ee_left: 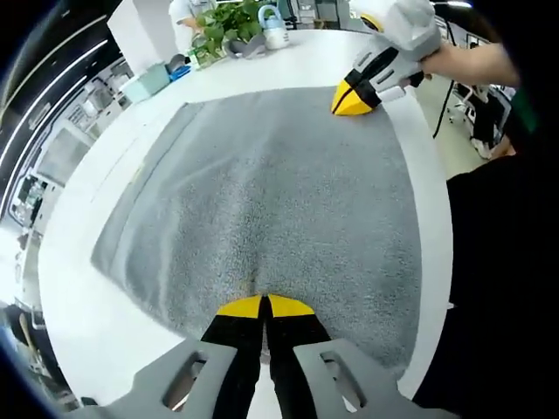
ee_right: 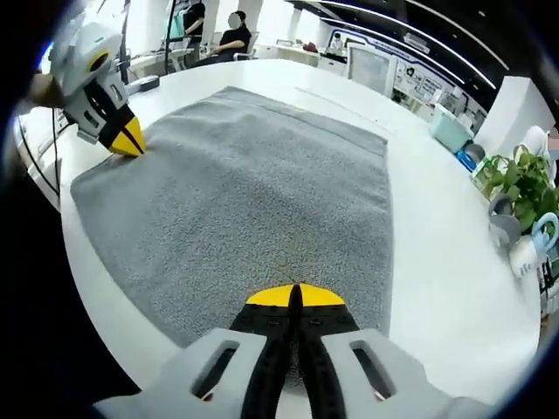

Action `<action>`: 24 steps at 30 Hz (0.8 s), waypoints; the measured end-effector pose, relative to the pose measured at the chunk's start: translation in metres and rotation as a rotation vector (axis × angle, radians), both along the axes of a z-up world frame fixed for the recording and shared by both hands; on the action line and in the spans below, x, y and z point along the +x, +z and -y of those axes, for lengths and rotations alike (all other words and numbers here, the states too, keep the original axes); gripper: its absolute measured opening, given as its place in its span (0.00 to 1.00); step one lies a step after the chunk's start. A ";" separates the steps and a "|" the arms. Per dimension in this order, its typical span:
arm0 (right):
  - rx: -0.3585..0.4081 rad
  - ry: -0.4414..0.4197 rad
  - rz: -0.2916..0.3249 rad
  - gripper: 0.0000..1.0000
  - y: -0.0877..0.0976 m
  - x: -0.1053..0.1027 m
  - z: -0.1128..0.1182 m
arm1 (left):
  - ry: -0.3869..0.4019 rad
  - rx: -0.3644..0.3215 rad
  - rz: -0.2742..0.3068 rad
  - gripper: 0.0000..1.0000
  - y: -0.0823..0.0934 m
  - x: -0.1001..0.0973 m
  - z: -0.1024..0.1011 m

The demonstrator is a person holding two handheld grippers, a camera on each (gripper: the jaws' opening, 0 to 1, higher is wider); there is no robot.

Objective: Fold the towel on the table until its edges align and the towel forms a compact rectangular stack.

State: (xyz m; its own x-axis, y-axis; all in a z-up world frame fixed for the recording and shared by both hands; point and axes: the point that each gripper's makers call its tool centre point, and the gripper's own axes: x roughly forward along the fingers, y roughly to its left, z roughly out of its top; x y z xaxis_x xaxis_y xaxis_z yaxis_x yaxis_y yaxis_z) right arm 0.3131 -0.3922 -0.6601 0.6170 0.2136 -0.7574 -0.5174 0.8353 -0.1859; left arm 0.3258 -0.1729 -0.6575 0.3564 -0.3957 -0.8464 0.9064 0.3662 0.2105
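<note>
Left gripper (ee_left: 264, 305) points forward with its yellow-tipped jaws pressed together. Right gripper (ee_right: 295, 295) likewise has its jaws closed tip to tip. A bare forearm (ee_left: 467, 59) extends behind the right gripper, ahead and right of the left one.

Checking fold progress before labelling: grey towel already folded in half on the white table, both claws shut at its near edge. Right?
Not quite. The towel is not folded in half: the left gripper view shows it spread flat in a single layer on the white table. The rest holds: the left claw and right claw are shut at its near edge.
</note>
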 end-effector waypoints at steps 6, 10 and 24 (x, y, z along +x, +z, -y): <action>0.025 -0.021 -0.001 0.00 0.000 -0.012 -0.002 | -0.010 0.043 -0.015 0.01 -0.001 0.001 0.002; 0.047 -0.042 0.004 0.00 0.001 -0.015 -0.002 | 0.005 0.029 -0.059 0.01 -0.001 0.002 0.001; 0.080 -0.089 0.001 0.00 0.000 -0.026 -0.003 | 0.039 -0.026 -0.076 0.01 -0.001 0.000 0.001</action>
